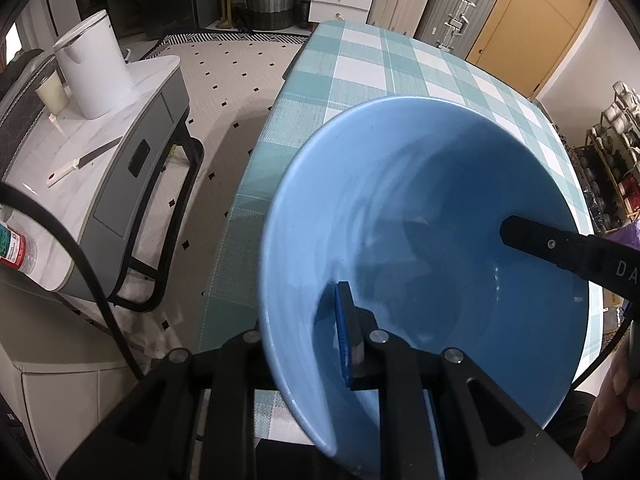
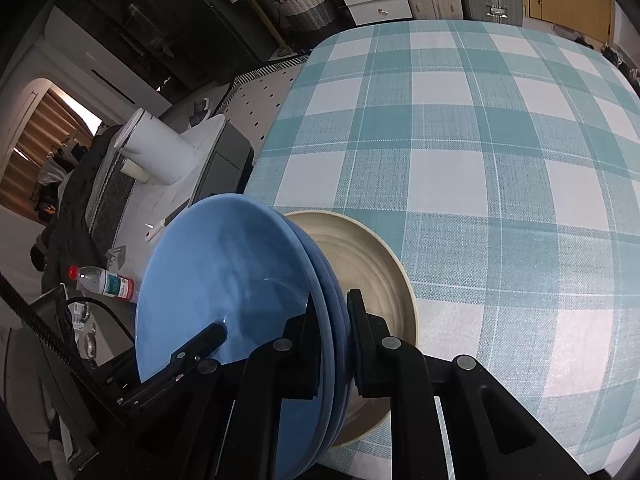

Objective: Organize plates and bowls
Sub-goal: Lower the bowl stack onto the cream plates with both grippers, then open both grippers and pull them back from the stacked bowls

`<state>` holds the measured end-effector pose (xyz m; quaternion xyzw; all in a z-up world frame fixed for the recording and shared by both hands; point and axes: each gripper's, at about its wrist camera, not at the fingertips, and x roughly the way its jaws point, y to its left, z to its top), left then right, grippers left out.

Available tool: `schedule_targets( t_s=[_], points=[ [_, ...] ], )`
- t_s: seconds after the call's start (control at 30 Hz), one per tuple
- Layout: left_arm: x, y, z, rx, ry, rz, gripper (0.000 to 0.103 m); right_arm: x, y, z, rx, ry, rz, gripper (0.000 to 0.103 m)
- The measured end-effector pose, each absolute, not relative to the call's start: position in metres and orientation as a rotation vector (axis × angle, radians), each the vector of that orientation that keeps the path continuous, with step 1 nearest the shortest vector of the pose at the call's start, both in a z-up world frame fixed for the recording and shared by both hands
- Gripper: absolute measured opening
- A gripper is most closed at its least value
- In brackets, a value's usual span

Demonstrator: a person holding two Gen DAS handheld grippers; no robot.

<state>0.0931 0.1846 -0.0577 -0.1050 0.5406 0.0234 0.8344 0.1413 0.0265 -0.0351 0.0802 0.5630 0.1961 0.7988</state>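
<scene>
Above the checked woven tablecloth (image 2: 500,160), both grippers pinch the rims of glossy round blue plates (image 2: 224,280): left gripper (image 1: 304,340), right gripper (image 2: 334,344).

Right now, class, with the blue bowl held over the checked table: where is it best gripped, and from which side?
Grip the thin rim, one pad inside and one outside, as the left gripper and right gripper both do on the blue bowl. Come from the near edge on opposite sides: the wide, smooth wall gives closed fingers nothing else to pinch. The beige plate sits below it.
</scene>
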Motion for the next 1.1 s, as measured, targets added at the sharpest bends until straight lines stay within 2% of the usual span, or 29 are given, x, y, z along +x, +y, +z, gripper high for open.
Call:
schedule_targets(
  t_s=[0.5, 0.57, 0.6, 0.63, 1.0, 1.1],
  points=[
    [0.093, 0.182, -0.062, -0.202, 1.169, 0.045, 0.022, 0.136, 0.033, -0.032, 0.097, 1.183, 0.418, 0.013],
    [0.093, 0.184, -0.062, -0.218, 1.177, 0.055, 0.031, 0.135, 0.034, -0.03, 0.082, 1.175, 0.413, 0.013],
    [0.094, 0.186, -0.062, -0.229, 1.179, 0.063, 0.042, 0.134, 0.035, -0.029, 0.076, 1.17, 0.412, 0.014],
    [0.094, 0.187, -0.062, -0.237, 1.178, 0.068, 0.046, 0.134, 0.035, -0.028, 0.069, 1.164, 0.41, 0.014],
    [0.091, 0.188, -0.058, -0.198, 1.184, 0.077, 0.046, 0.129, 0.035, -0.026, 0.041, 1.141, 0.414, 0.016],
    [0.09, 0.191, -0.055, -0.183, 1.174, 0.098, 0.046, 0.127, 0.034, -0.024, 0.025, 1.118, 0.399, 0.024]
  ],
)
